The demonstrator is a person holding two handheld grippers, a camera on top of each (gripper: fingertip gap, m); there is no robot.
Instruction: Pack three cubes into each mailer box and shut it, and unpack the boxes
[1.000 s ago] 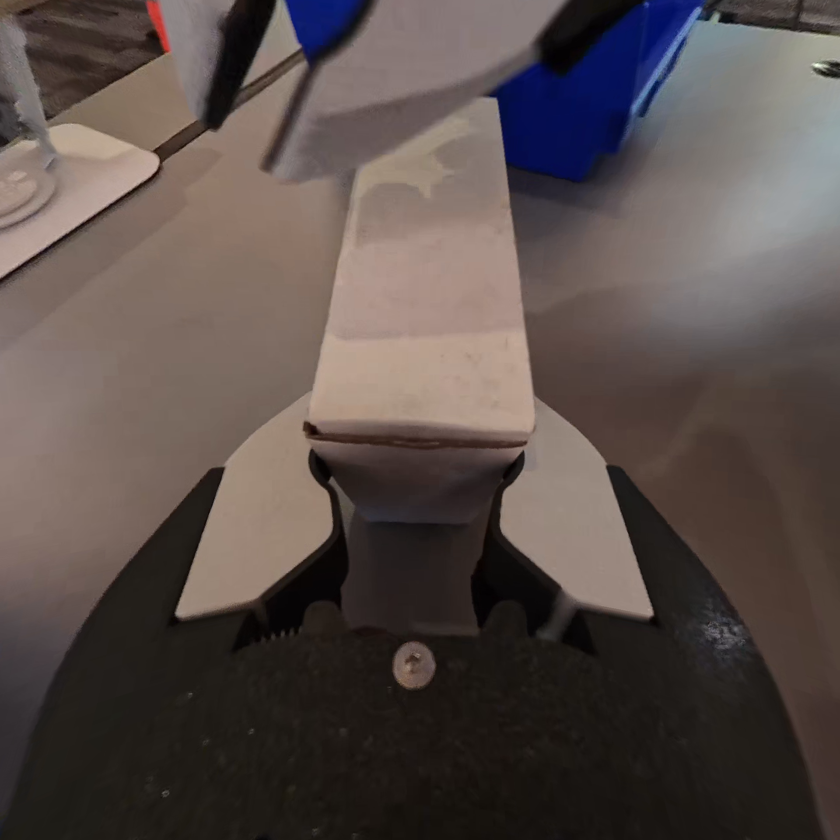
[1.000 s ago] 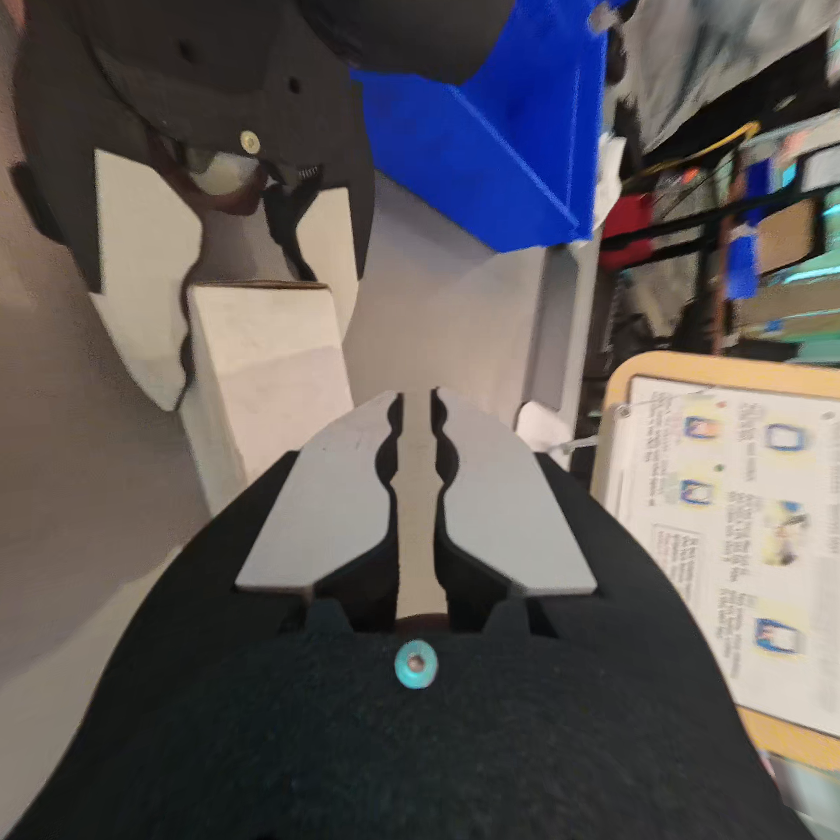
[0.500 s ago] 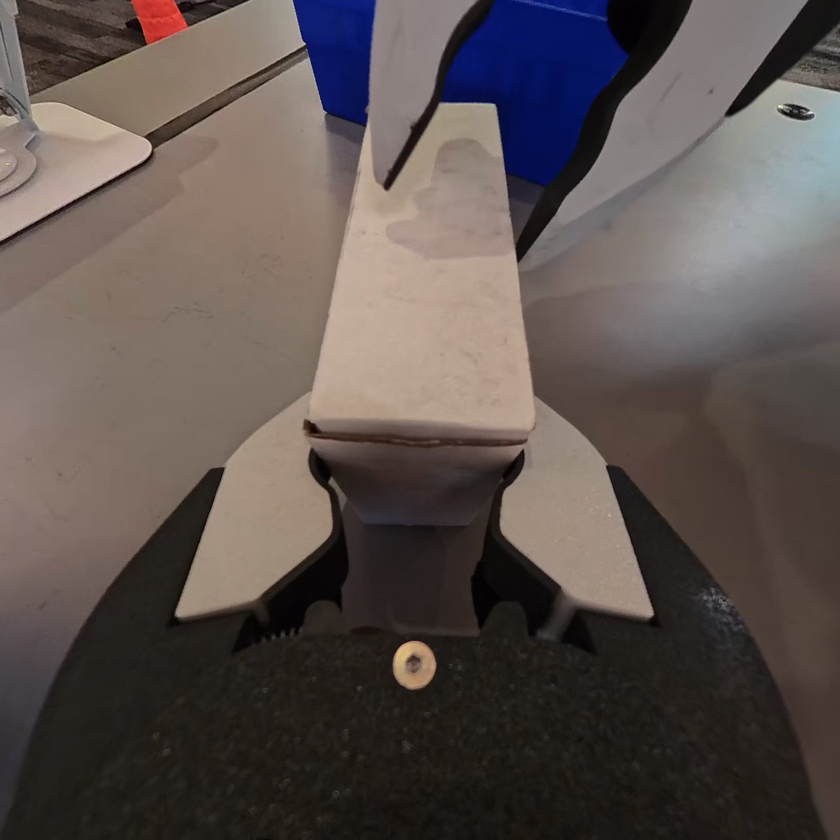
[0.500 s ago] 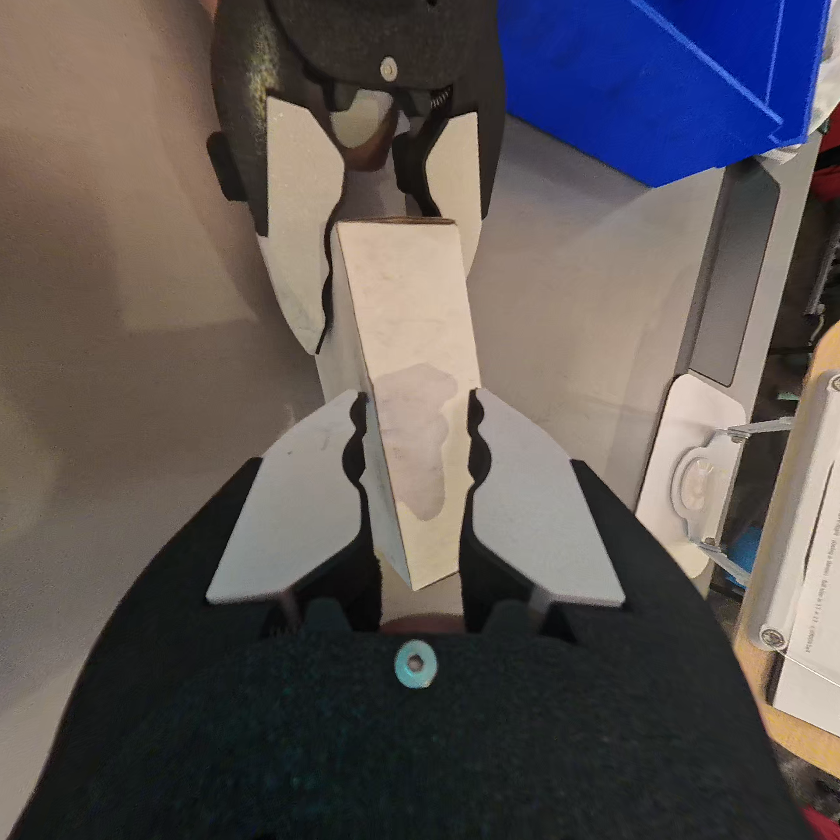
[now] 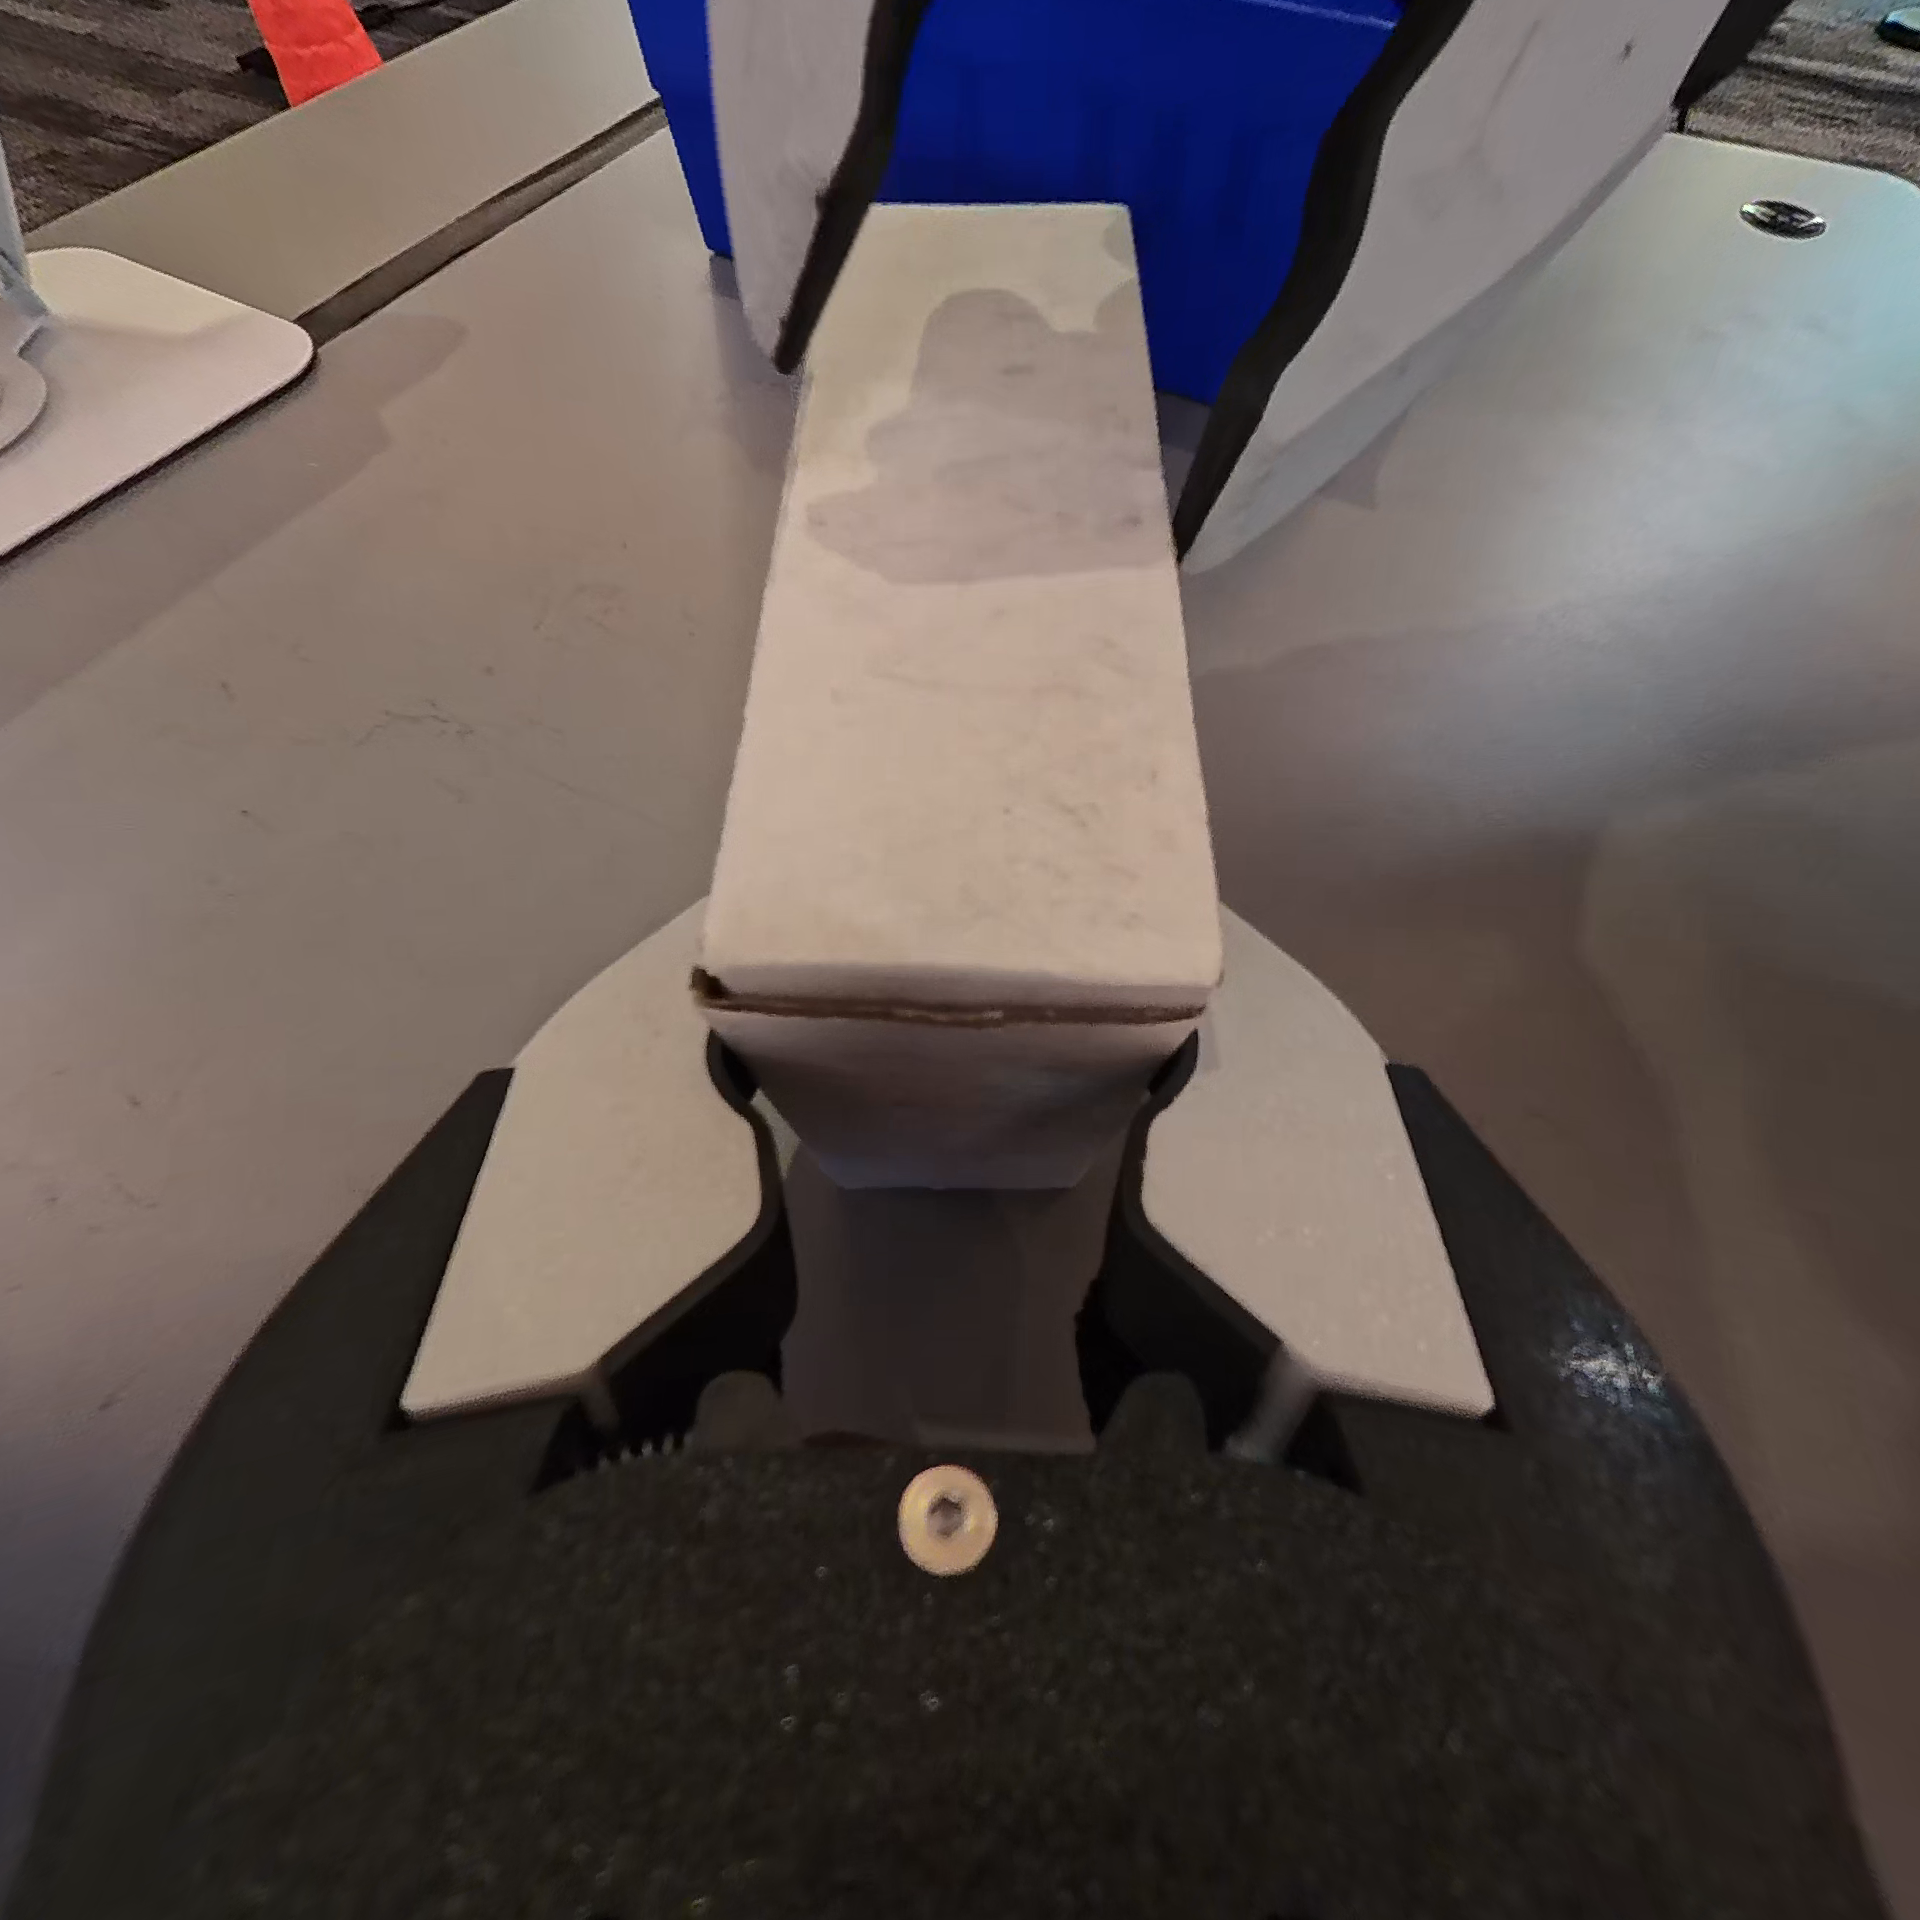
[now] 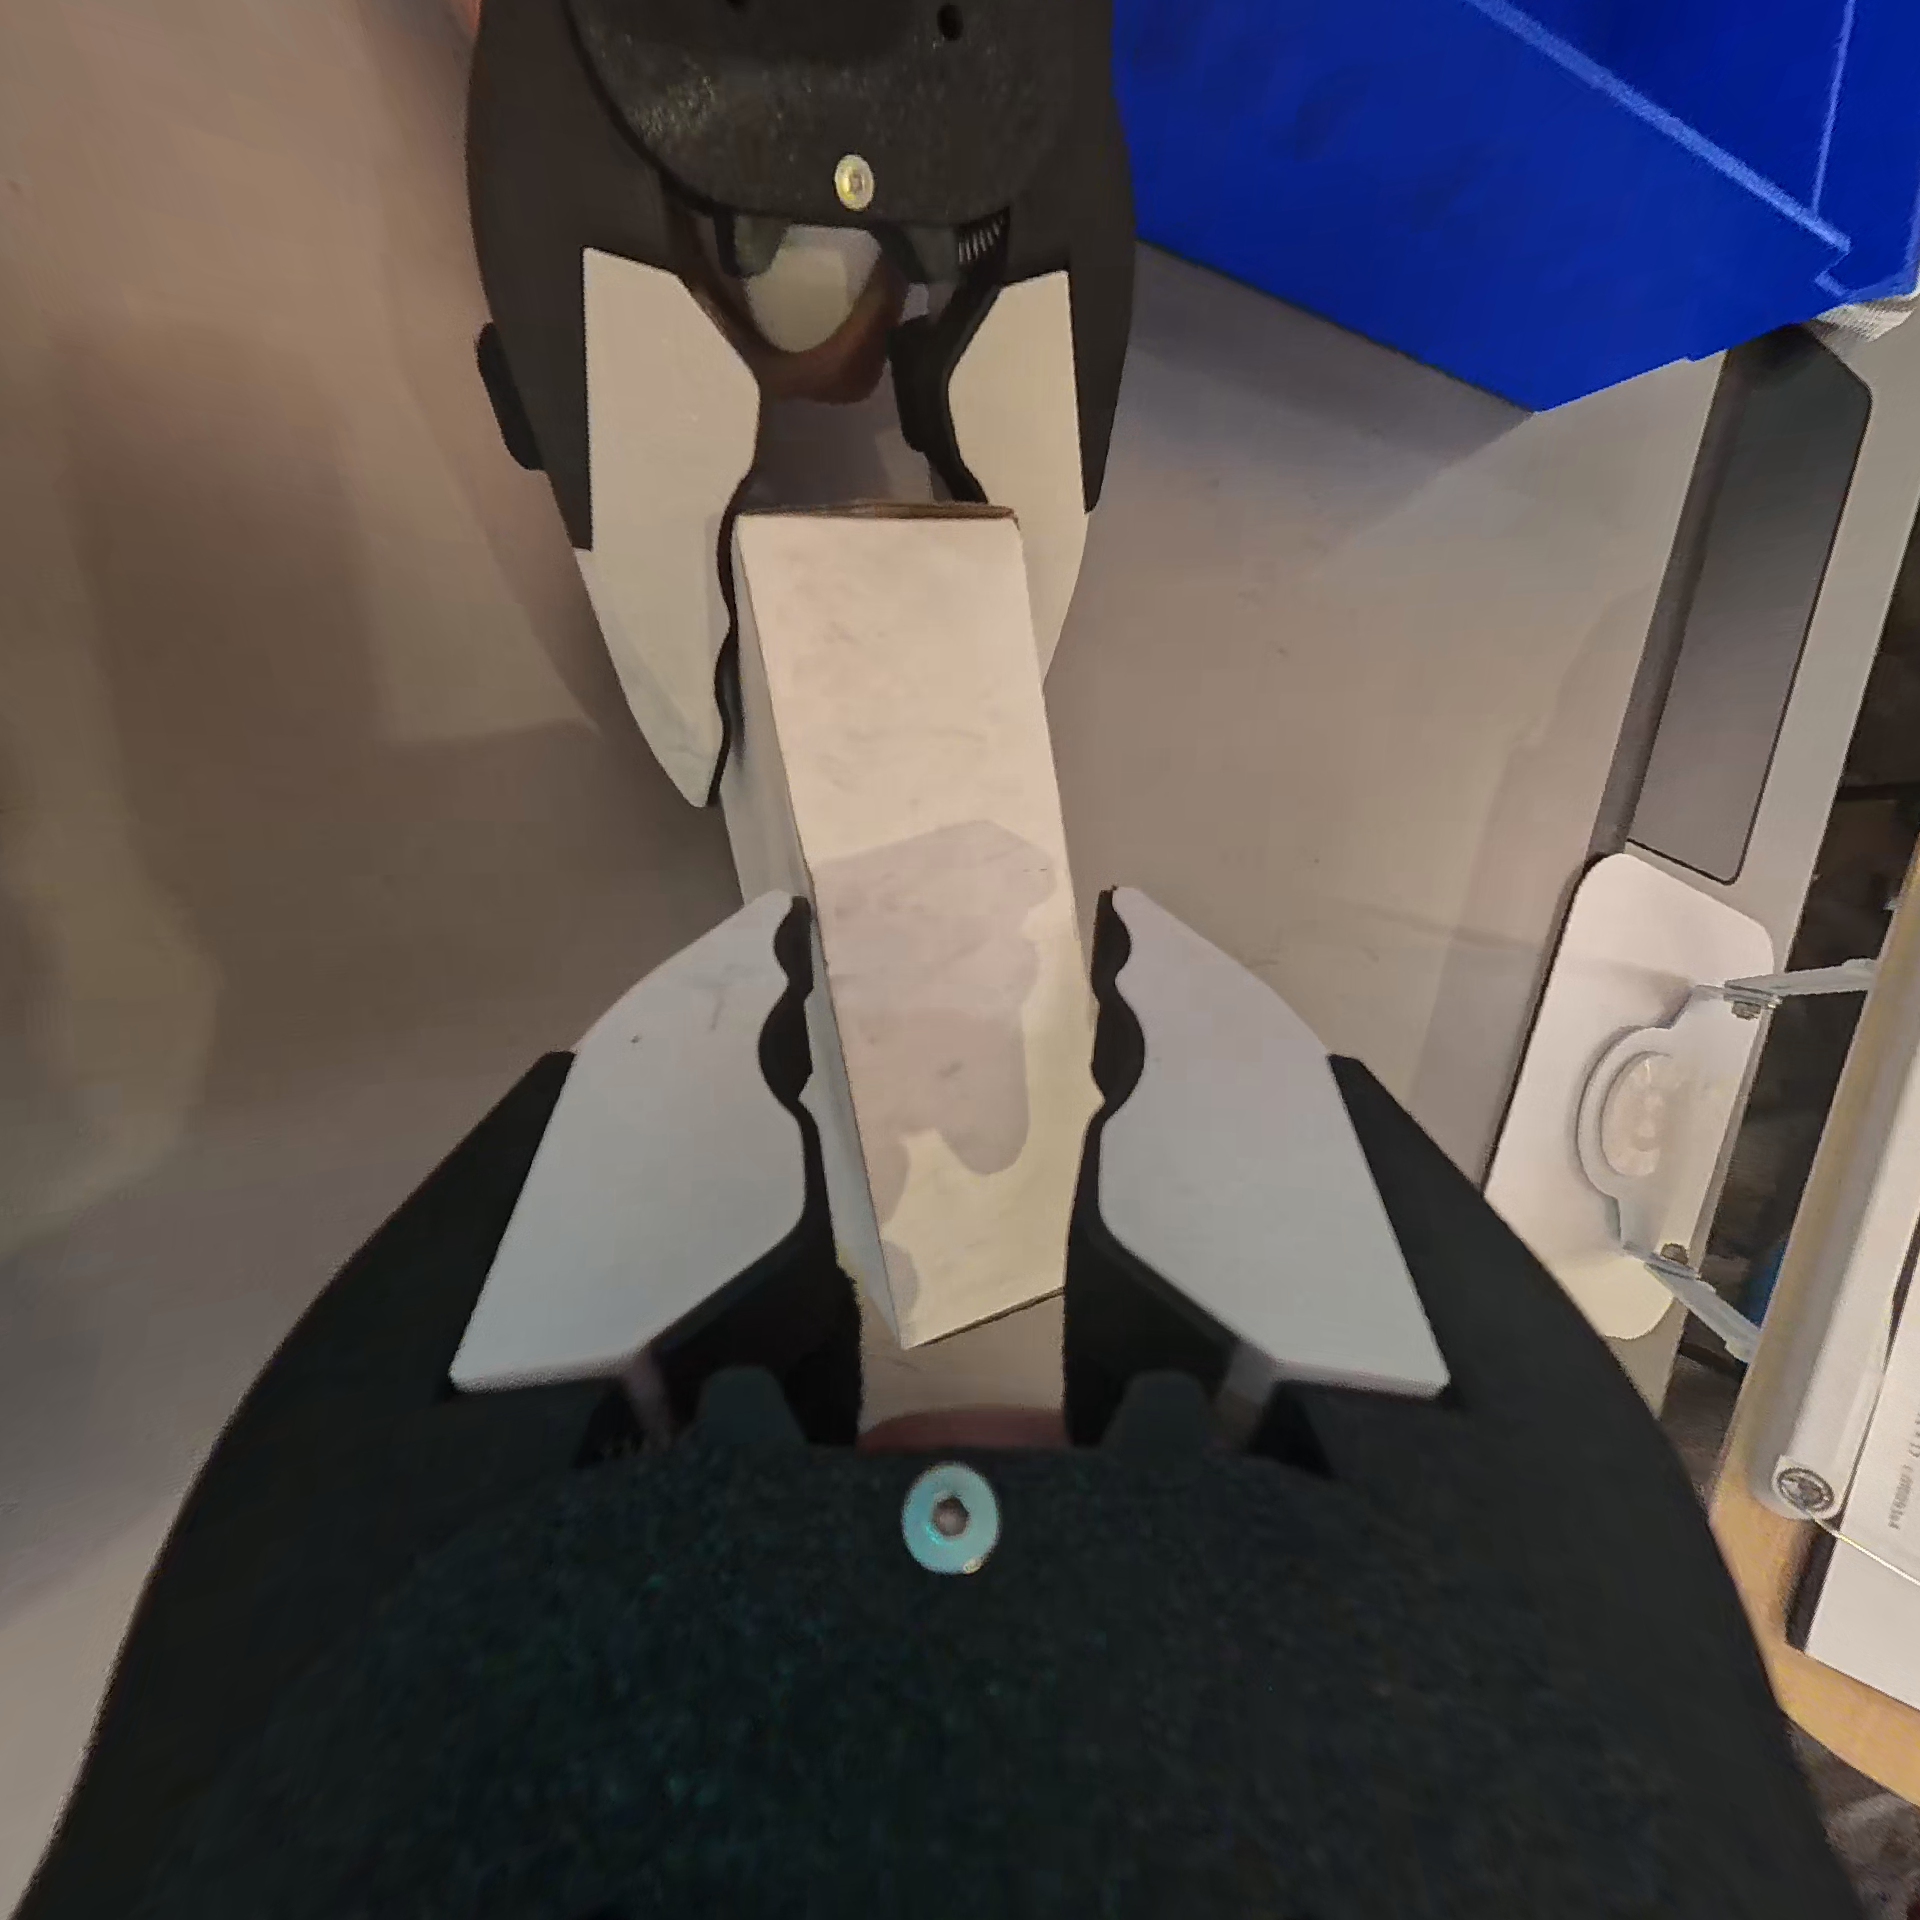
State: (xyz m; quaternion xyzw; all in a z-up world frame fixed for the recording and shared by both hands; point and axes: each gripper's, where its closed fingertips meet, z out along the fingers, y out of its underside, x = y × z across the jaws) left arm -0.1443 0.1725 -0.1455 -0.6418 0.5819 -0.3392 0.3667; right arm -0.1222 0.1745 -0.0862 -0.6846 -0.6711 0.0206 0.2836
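Observation:
A long white mailer box [image 5: 966,675], closed, lies lengthwise just above the grey table [image 5: 364,727]. My left gripper [image 5: 961,935] is shut on its near end, one finger on each long side. My right gripper [image 6: 951,914] faces it from the opposite end. It is open and its fingers straddle the box's other end [image 6: 935,1091], with a small gap on the right side. In the left wrist view the right gripper [image 5: 987,447] shows at the top. In the right wrist view the left gripper [image 6: 883,665] shows at the top. No cubes are in view.
A blue bin [image 5: 1091,125] stands just beyond the box; in the right wrist view it [image 6: 1455,156] is at the upper right. A white stand base [image 5: 135,364] sits at the left, an orange object [image 5: 312,52] beyond it. A board with papers [image 6: 1849,1455] lies off the table edge. Across from one pair of fingers to the other is roughly 7 cm.
My right gripper was nearly shut beside the box. It opened and moved over the box's end so its fingers now straddle it. My left gripper kept its hold.

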